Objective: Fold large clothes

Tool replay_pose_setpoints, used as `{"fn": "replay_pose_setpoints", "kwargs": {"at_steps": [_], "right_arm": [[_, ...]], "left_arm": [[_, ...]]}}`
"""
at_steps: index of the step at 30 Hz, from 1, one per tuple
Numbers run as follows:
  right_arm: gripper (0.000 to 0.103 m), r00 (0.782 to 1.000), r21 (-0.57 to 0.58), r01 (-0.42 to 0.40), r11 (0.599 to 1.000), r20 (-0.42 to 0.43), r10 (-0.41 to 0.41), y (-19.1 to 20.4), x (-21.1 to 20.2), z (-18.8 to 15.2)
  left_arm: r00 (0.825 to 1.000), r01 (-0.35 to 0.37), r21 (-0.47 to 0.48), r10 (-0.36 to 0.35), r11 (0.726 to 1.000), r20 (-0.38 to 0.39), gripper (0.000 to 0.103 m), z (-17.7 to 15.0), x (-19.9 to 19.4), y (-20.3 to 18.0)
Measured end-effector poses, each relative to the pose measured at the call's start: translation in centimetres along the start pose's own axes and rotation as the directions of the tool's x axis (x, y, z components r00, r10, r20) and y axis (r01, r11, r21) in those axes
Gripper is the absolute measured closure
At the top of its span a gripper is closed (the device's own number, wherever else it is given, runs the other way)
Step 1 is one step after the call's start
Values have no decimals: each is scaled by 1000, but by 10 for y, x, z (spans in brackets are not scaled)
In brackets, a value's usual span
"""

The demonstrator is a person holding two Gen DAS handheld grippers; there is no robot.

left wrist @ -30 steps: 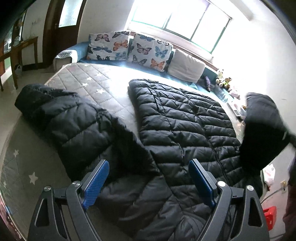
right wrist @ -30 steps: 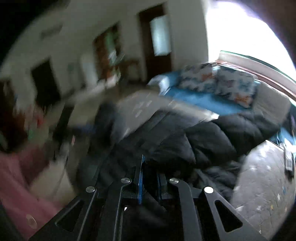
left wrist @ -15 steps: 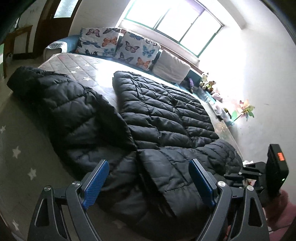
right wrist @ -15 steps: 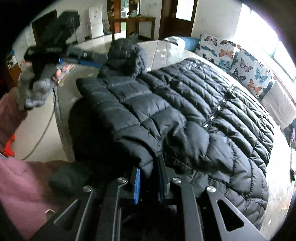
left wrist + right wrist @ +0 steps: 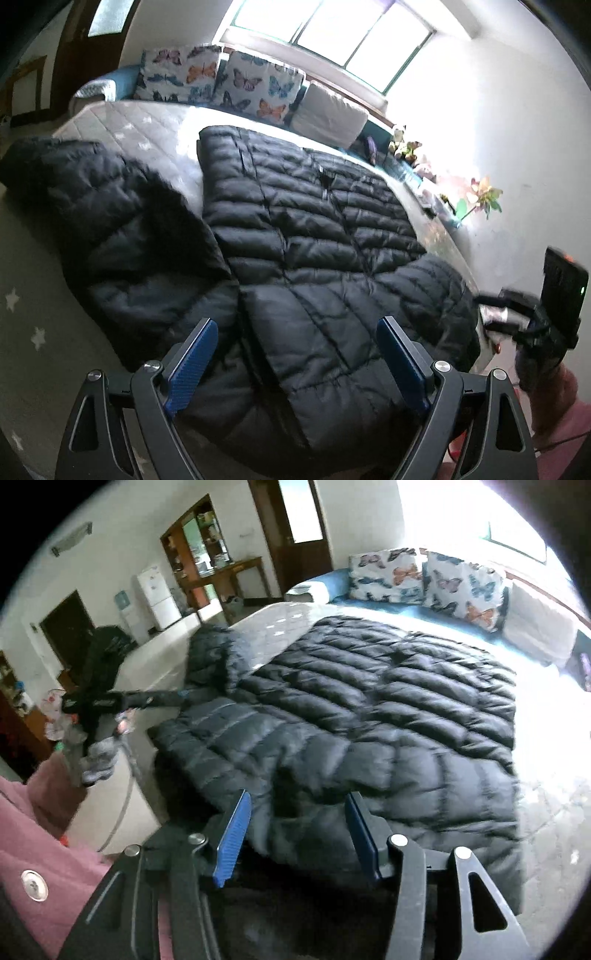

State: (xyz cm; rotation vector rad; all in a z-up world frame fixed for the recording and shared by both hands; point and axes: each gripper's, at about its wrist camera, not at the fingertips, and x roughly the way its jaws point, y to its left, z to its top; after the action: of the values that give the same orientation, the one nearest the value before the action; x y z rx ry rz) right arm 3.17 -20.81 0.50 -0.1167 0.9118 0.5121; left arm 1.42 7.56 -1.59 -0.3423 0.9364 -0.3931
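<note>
The black puffer jacket (image 5: 314, 236) lies spread on a star-quilted bed (image 5: 155, 122), one sleeve folded across its body, its near hem cut off behind both tools. Motion blur softens the quilting in the right wrist view, and window glare washes out the bed's far side. White lettering on the left gripper's (image 5: 295, 354) body, seen from the right, is too smeared to read. That gripper tilts downward over the jacket's lower edge, jaws spread wide, gripping nothing. The right gripper (image 5: 297, 834) also points down, its jaws opening with jacket fabric lying between the blue pads (image 5: 232, 838), no longer pinched. A pink sleeve (image 5: 44, 849) fills the lower left corner
</note>
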Motion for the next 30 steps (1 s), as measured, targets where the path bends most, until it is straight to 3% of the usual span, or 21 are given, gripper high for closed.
{"fn": "replay_pose_setpoints", "kwargs": {"at_steps": [4,9,11,14,20,25,28,30], "right_arm": [[45,988,26,154,988,8,-154,-32,-2,5],[45,964,132,266,955,-44,-263,-85,12,-8],[45,964,172,266,949,-74,-257,-100,20,-22],[45,963,209,268,940,-90,-255,-112,25,-42],[45,964,232,266,936,-70,-256,-113,19,-50],[45,963,234,263,936,-9,-269,-107,2,-34],[45,963,249,252,935,25,-267,-111,3,-24],[45,969,269,241,933,-17,-245,-121,22,-25]], "left_arm": [[998,-7,-6,7,1000,-56,12,-7,20,-1],[996,-50,61,54,997,-69,48,-10,38,-13],[992,-110,125,116,986,-44,68,-11,42,-21],[990,-134,159,138,978,-13,83,-4,41,-30],[977,-211,239,194,948,90,86,24,39,-49],[972,-231,232,236,945,9,86,13,60,-32],[977,-206,191,212,960,-11,81,9,66,-19],[983,-180,156,184,971,-14,79,9,68,-10]]}}
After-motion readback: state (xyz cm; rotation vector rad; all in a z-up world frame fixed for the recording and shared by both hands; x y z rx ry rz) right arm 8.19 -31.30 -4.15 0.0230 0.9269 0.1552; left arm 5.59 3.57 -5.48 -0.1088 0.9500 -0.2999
